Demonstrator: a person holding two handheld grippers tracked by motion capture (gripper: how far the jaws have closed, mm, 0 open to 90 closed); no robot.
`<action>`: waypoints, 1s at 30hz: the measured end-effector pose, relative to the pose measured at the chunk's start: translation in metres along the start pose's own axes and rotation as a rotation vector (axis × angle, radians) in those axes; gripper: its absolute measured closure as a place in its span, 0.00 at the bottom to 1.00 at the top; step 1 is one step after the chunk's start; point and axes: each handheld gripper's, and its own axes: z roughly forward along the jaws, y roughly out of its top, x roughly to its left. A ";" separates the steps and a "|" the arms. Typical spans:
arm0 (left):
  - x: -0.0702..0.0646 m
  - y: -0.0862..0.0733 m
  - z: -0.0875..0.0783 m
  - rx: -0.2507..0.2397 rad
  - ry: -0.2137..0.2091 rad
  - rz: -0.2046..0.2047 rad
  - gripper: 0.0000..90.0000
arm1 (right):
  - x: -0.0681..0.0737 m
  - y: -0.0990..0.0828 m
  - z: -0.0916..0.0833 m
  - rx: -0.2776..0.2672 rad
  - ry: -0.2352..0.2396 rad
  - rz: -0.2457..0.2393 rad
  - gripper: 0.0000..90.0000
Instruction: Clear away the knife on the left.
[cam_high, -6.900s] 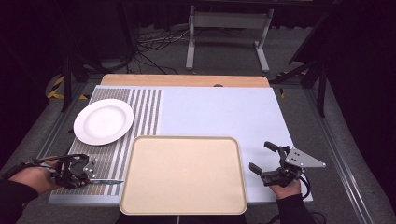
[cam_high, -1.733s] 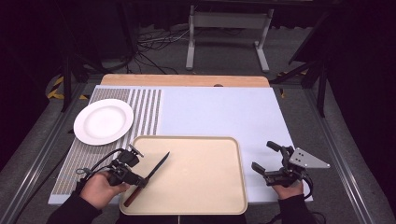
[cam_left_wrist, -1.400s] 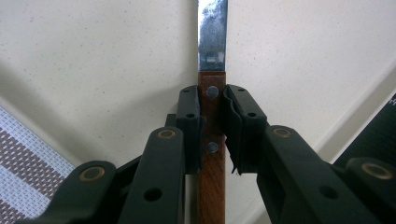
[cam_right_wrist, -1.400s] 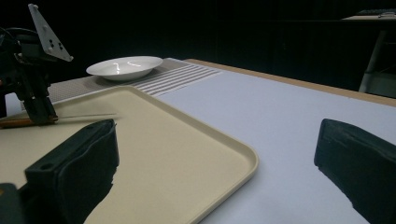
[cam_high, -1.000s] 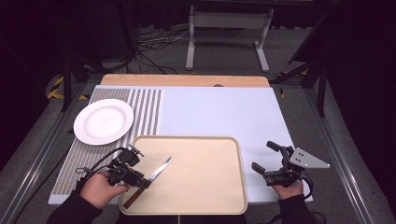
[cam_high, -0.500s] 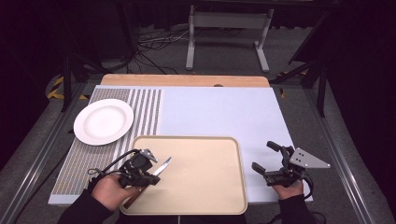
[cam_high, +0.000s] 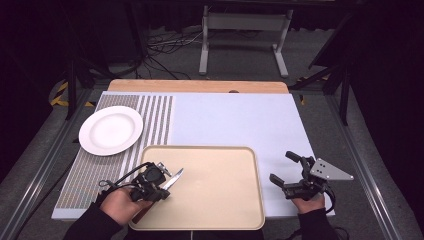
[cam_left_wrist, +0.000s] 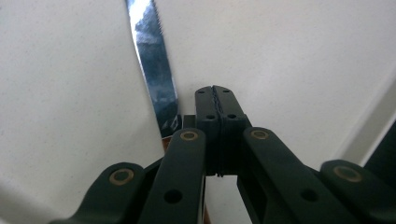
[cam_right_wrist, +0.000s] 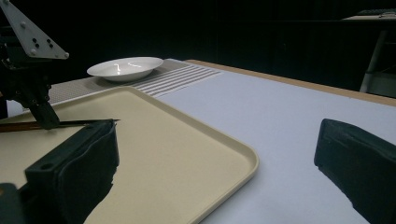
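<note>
**Left gripper closing empty beside the knife on the tray**

The knife (cam_high: 173, 180) is lying flat on the beige tray (cam_high: 220, 200), near its left edge and toward the near left corner. Its serrated blade is pointing diagonally toward the tray's middle, and its brown handle is running back under the person's left hand (cam_high: 120, 205).

The left gripper (cam_high: 161, 184) is sitting low over that same spot. In the left gripper view its jaws are pressing fully together with nothing between them. The blade is passing just beside them on the tray's surface, so the tool is not gripping the knife. From the right gripper view the closed tip seems to be resting on or right at the handle; I judge it is steadying or nudging the knife with the shut tip rather than clamping it. Whether it is really pressing down, I cannot tell.

The right gripper (cam_high: 281, 167) is resting on the table (cam_high: 230, 115) just off the tray's right edge, its jaws standing wide apart and holding nothing. It is probably being kept out of the way while the left hand is working.

A white plate (cam_high: 111, 130) is sitting empty on the striped part of the table, beyond the tray's far left corner and well apart from the knife.
</note>
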 end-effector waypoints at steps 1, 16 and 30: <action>0.000 -0.001 0.001 0.009 0.002 -0.003 1.00 | 0.000 0.000 0.000 0.000 0.000 0.000 0.01; 0.015 -0.007 -0.002 -0.011 0.020 -0.051 1.00 | 0.000 0.000 0.000 0.005 0.001 0.003 0.01; 0.029 -0.011 -0.006 -0.032 0.035 -0.106 1.00 | 0.000 0.000 0.000 0.008 -0.002 -0.001 0.01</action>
